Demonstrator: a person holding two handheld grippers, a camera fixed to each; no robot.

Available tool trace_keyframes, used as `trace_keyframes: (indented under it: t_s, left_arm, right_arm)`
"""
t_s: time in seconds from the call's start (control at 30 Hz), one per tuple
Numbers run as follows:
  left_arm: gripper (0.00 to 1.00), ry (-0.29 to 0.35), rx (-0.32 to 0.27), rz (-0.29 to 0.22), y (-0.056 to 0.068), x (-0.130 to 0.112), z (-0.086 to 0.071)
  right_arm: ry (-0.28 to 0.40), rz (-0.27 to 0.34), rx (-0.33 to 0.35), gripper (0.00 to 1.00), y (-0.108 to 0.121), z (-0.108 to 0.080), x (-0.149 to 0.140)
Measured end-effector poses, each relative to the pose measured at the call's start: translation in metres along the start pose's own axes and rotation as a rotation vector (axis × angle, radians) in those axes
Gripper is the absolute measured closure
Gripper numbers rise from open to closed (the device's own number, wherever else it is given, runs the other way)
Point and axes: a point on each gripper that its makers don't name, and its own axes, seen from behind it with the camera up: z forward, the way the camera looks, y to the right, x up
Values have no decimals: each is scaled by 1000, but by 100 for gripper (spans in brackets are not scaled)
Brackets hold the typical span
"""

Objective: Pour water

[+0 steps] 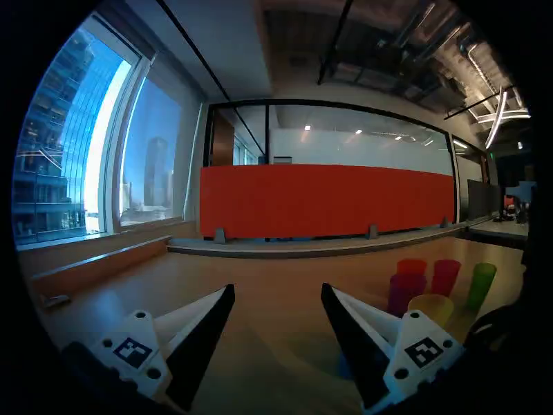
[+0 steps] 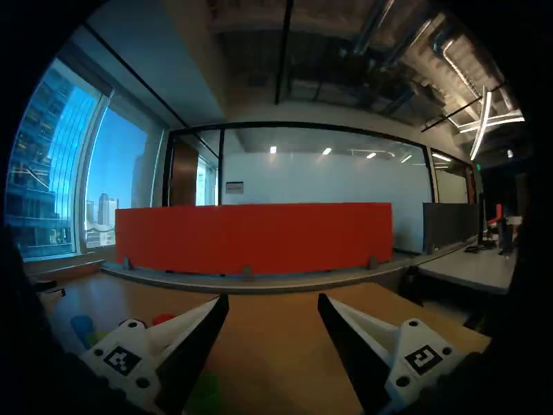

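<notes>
Left gripper view. A window (image 1: 69, 166) bounds the scene at left. The left gripper (image 1: 276, 287) hangs over the wooden table (image 1: 276, 325), jaws released and wide apart, grasping nothing. A red partition (image 1: 325, 200) runs along the table's far edge. Right of the gripper, between it and that far edge, stands a tight cluster: purple cup (image 1: 406, 290), orange cup (image 1: 411, 265), yellow cup (image 1: 430, 306), pink cup (image 1: 446, 275) and green cup (image 1: 482, 283), all upright and just beside one another. No jug or bottle can be made out, and whether any cup holds water cannot be told.

Right gripper view. A blue cup (image 2: 83, 325) sits low at left, near the table's near edge, partly hidden behind the finger. The right gripper (image 2: 272, 297) is likewise spread open and empty above bare wood.

Handling. The cups appear to be thin, smooth plastic, so probably light, slightly yielding and easy to tip or slide. A hold across the wall at mid-height, with a modest squeeze, looks safest. The closeness of the neighbours leaves little room for the fingers.
</notes>
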Motion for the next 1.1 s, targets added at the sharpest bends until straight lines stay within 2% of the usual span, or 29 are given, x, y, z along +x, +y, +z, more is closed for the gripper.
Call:
trace_keyframes:
  t_s: [0.5, 1.1]
  left_arm:
    - [7, -9, 1, 1, -1, -2, 2]
    - [7, -10, 1, 2, 0, -3, 2]
  right_arm:
    - [2, 3, 1, 0, 1, 1, -1]
    - [12, -41, 18, 0, 3, 0, -17]
